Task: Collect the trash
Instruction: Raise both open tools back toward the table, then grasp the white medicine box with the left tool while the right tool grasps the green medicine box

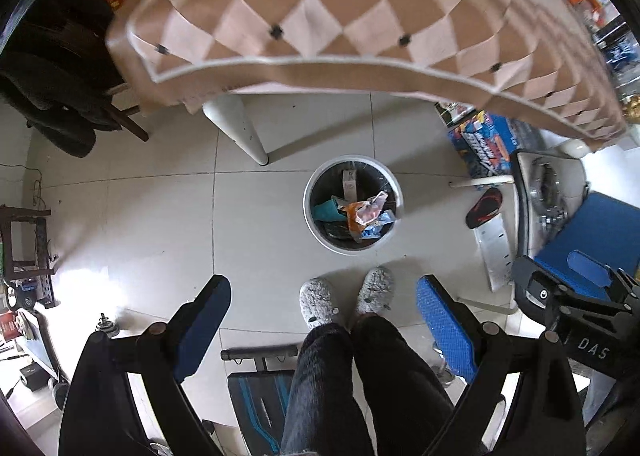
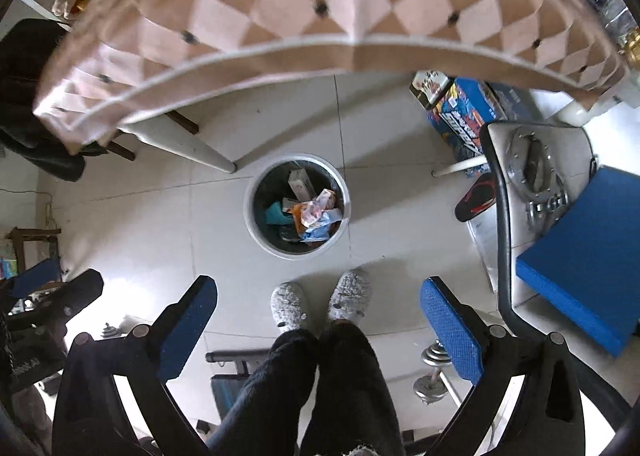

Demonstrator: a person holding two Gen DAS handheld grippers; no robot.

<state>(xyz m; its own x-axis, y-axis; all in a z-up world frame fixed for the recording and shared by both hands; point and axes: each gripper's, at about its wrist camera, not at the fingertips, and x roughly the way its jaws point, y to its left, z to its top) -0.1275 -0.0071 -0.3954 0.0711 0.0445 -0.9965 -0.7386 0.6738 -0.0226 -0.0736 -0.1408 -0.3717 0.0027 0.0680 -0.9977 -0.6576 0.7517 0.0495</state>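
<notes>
A round white trash bin [image 1: 310, 212] stands on the tiled floor in front of the person's feet; it also shows in the right wrist view [image 2: 250, 216]. It holds several wrappers and small boxes [image 1: 366, 212] [image 2: 310, 212]. My left gripper [image 1: 324, 316] is open and empty, held high above the floor, pointing down near the bin. My right gripper [image 2: 318, 316] is open and empty, also held high and pointing down. The right gripper shows at the right edge of the left wrist view [image 1: 576, 292].
A table with a checkered pink and brown cloth [image 1: 320, 16] [image 2: 320, 8] fills the top; its white leg [image 1: 240, 128] stands beside the bin. A chair with a blue cushion [image 2: 580, 256], a black sandal [image 1: 482, 208], boxes [image 2: 460, 112] and dumbbells [image 2: 432, 372] lie to the right.
</notes>
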